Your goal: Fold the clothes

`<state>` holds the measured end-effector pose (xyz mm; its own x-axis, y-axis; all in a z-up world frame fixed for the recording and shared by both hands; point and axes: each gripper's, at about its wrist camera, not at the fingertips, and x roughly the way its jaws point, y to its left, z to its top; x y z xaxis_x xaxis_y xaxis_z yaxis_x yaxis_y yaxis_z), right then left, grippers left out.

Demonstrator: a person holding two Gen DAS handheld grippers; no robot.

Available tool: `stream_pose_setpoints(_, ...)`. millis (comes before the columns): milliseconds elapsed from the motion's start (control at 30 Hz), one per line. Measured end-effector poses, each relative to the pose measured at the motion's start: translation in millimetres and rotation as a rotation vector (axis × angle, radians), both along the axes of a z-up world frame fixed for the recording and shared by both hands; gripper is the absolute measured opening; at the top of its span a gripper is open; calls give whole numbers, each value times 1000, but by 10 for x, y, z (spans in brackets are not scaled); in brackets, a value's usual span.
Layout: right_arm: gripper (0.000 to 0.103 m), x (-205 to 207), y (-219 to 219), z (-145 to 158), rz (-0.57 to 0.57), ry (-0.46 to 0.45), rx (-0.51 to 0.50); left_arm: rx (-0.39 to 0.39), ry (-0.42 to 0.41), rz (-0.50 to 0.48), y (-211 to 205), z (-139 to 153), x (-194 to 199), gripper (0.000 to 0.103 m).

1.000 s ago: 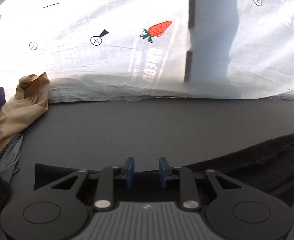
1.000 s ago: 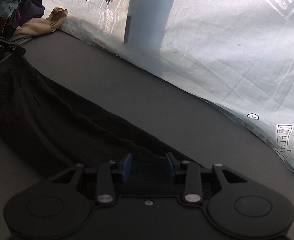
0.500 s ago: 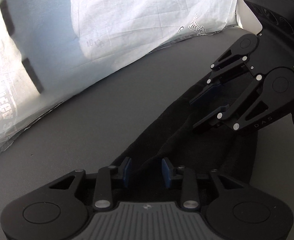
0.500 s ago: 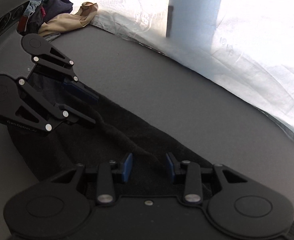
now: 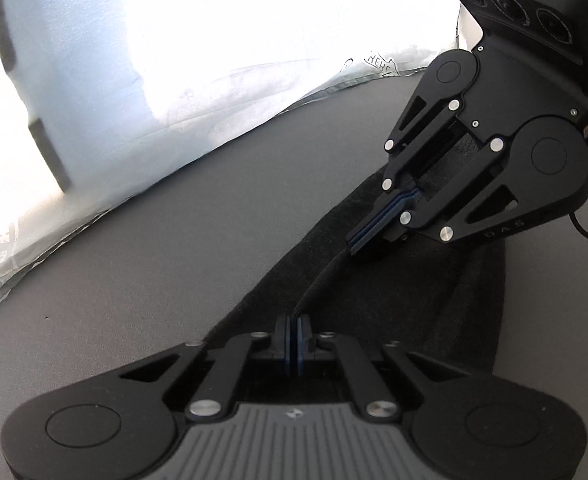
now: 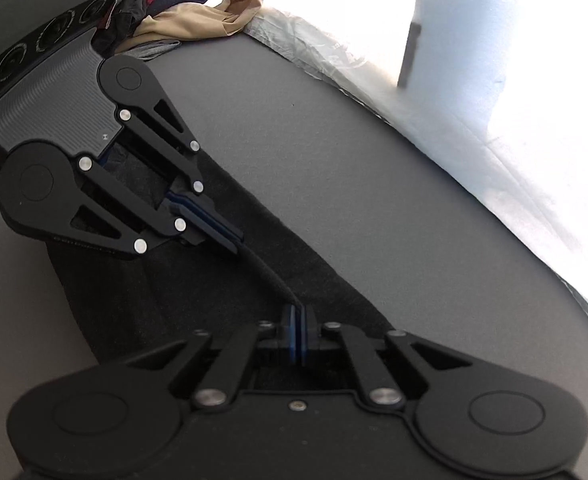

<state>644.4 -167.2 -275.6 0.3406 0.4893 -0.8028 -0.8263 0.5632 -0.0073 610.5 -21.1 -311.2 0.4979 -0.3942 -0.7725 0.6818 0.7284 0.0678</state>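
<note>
Two clamps: in the left wrist view your left gripper point(image 5: 293, 326) pinches the black garment point(image 5: 394, 304) on the grey table point(image 5: 153, 248), bare surface leftward; in the right wrist view your right gripper point(image 6: 296, 320) pinches that raised ridge, white sheet point(image 6: 474, 112) bordering beyond.

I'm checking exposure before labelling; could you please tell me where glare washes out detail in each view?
Left wrist view: the white printed plastic sheet is blown out across the top. Right wrist view: it blooms at upper right; the black cloth stays readable.
</note>
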Motion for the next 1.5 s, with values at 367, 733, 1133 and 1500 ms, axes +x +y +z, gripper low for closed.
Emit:
stream_pose_setpoints(367,4,292,61,-44,-166,-18,4,-24,0,151,36,-25,386,4)
stream_pose_setpoints(733,40,-362,-1065,441,-831,-162,218,-184,-49,538,758,471,-35,34)
stream_pose_setpoints(1133,15,-1313,-1836,9,-1315,31,364,-27,50,846,1583,239,-817,42)
stream_pose_setpoints(1500,35,-927,-3050,-125,-1702,-61,534,-37,77,902,1746,129,-796,54)
